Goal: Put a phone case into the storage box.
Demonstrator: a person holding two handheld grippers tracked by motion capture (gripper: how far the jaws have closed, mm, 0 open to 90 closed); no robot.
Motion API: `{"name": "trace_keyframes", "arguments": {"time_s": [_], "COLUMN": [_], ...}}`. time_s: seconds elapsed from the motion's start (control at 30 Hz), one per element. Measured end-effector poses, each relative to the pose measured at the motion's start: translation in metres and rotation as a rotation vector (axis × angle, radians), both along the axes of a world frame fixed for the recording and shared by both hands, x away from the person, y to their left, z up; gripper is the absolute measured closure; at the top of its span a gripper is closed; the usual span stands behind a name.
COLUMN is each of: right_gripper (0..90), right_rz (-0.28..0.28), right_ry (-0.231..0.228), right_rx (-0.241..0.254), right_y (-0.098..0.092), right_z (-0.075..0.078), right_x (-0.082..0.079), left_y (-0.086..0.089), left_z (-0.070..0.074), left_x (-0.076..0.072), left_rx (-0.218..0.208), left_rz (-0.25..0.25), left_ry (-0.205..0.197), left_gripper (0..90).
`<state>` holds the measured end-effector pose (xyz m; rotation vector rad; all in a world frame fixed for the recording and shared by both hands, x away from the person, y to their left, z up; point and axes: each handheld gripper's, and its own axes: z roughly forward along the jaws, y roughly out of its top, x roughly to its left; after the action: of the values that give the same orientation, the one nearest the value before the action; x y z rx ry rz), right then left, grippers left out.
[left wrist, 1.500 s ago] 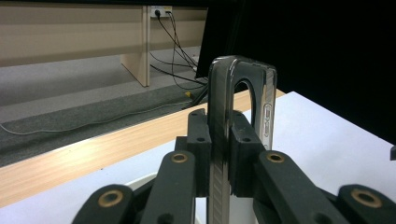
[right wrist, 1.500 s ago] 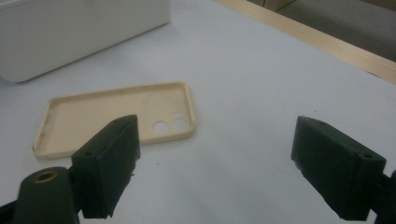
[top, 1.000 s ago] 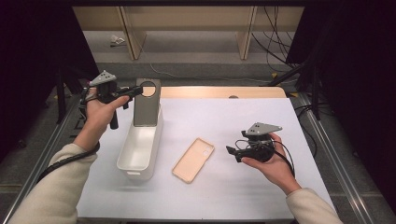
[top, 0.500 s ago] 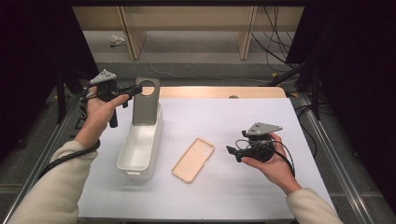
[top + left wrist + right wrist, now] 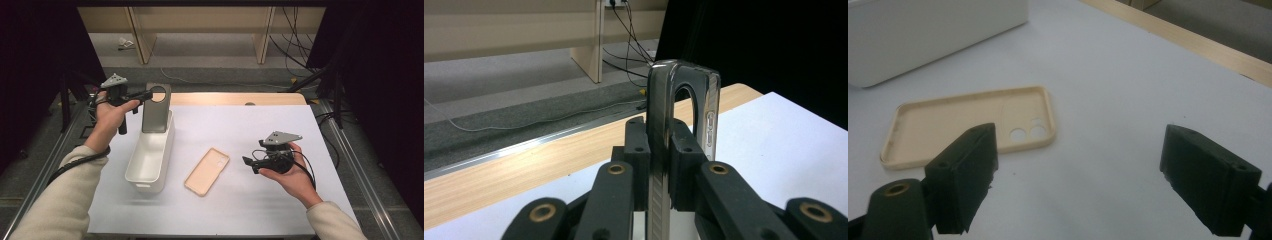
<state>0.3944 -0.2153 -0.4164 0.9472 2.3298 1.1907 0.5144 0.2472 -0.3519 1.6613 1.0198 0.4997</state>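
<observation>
A grey phone-shaped slab with a round hole near its top stands upright at the far end of a white bin. My left gripper is shut on the slab's top edge from the left. In the left gripper view the slab's shiny edge, with its side buttons, is clamped between my left gripper's jaws. A beige phone case lies open side up in mid-table. Right of the case, my right gripper is held open. In the right gripper view the case lies ahead of my right gripper, nothing between the jaws.
The white mat covers the table, with a wooden strip along its far edge. Metal rails run down both sides. Cables lie on the floor beyond. The bin's side stands behind the case.
</observation>
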Motion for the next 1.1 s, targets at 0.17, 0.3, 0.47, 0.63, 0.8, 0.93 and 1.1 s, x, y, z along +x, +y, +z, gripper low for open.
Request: {"name": "trace_keyframes", "arguments": {"time_s": [0.17, 0.3, 0.47, 0.63, 0.8, 0.93, 1.1], "right_gripper": [16.3, 16.3, 16.3, 16.3, 16.3, 16.3, 16.3], "right_rz": [-0.002, 0.0, -0.001, 0.0, 0.0, 0.001, 0.0], "right_ry": [0.001, 0.0, 0.002, 0.002, 0.003, 0.004, 0.004], "right_rx": [0.0, 0.001, 0.0, 0.0, 0.0, 0.0, 0.0], "right_y": [0.0, 0.0, 0.0, 0.0, 0.0, 0.0, 0.0], "right_z": [0.0, 0.0, -0.001, -0.001, -0.001, -0.001, -0.001], "right_x": [0.0, 0.0, 0.0, 0.0, 0.001, 0.001, 0.001], "left_y": [-0.002, -0.004, -0.005, -0.005, -0.005, -0.005, -0.005], "left_z": [-0.003, -0.006, -0.009, -0.013, -0.016, -0.02, -0.025], "left_x": [0.004, 0.007, 0.011, 0.015, 0.018, 0.021, 0.023], "left_rx": [-0.001, 0.001, 0.001, 0.003, 0.011, 0.011, 0.016], "left_rz": [0.002, -0.003, -0.005, -0.006, -0.008, -0.004, 0.002], "left_ry": [0.004, 0.007, 0.01, 0.014, 0.02, 0.026, 0.037], "left_gripper": [80.8, 80.8, 80.8, 80.8, 80.8, 80.8, 80.8]}}
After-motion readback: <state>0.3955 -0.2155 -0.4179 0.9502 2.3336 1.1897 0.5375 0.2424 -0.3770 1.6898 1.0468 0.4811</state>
